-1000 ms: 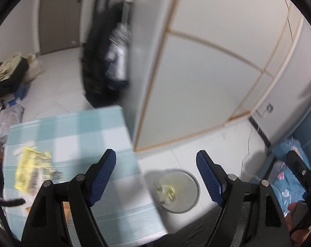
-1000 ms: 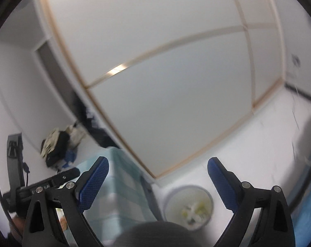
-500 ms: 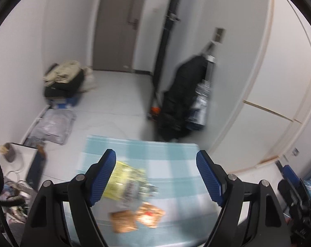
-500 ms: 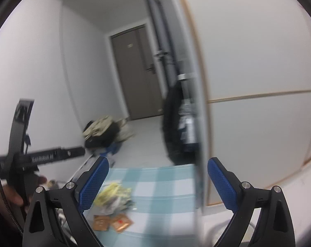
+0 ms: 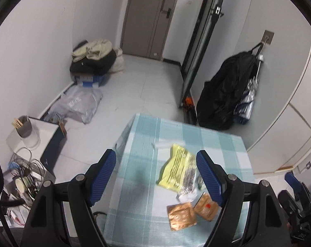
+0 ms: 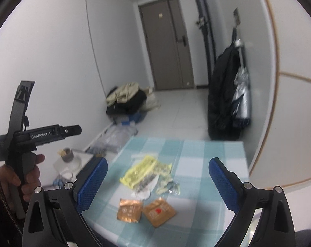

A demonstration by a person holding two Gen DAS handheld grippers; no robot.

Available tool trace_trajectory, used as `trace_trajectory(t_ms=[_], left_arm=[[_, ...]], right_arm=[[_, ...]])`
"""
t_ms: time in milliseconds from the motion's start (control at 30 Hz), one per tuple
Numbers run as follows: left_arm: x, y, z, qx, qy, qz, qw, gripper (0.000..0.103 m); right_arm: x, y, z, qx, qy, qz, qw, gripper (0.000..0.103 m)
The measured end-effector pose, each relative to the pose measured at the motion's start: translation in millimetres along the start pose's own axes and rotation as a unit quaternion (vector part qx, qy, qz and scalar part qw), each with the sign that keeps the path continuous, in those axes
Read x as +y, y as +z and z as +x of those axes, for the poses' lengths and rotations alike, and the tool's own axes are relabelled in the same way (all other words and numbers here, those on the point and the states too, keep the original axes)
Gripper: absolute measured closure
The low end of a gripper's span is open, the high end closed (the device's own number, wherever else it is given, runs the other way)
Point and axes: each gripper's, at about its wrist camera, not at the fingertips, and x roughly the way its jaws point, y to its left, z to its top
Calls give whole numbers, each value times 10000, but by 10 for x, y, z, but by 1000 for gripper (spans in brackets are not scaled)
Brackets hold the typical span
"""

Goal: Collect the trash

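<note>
Crinkled yellow plastic wrapper [image 5: 179,167] and two copper foil sachets [image 6: 129,210] are seen on the teal checked cloth counter [image 5: 139,164], toward four o'clock of the spread, empty left tongs [image 5: 156,178] and between the spread right tongs [image 6: 157,183], so an approach is judged underway, descent needed next.

Open left hand-held gripper [image 5: 156,174], yellow wrapper [image 5: 177,167], two orange packets [image 5: 191,211], checked table [image 5: 139,185]

black tongs [image 6: 157,182] with ribbed blue pads [image 6: 91,182], silver screws, white "genrobot.ai" lettering, bare hand [image 6: 17,180].
</note>
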Motion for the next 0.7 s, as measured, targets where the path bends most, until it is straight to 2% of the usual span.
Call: trace_trajectory(t_ms=[167, 300, 400, 500, 700], left_arm=[[125, -108, 119, 259, 13, -88, 9996, 25], [200, -65, 107, 258, -6, -211, 9994, 25], [250, -60, 121, 243, -26, -291, 9993, 21], [299, -62, 121, 265, -55, -393, 9989, 21], [364, -82, 147, 308, 40, -466, 9984, 18]], right_arm=[[5, -244, 301, 563, 71, -107, 9983, 4], [4, -285, 399, 830, 82, -211, 9963, 4], [15, -264, 484, 1035, 179, -509, 9932, 4], [62, -295, 641, 1407, 337, -1007, 9844, 4], [103, -514, 1092, 2337, 625, -1671, 9558, 6]])
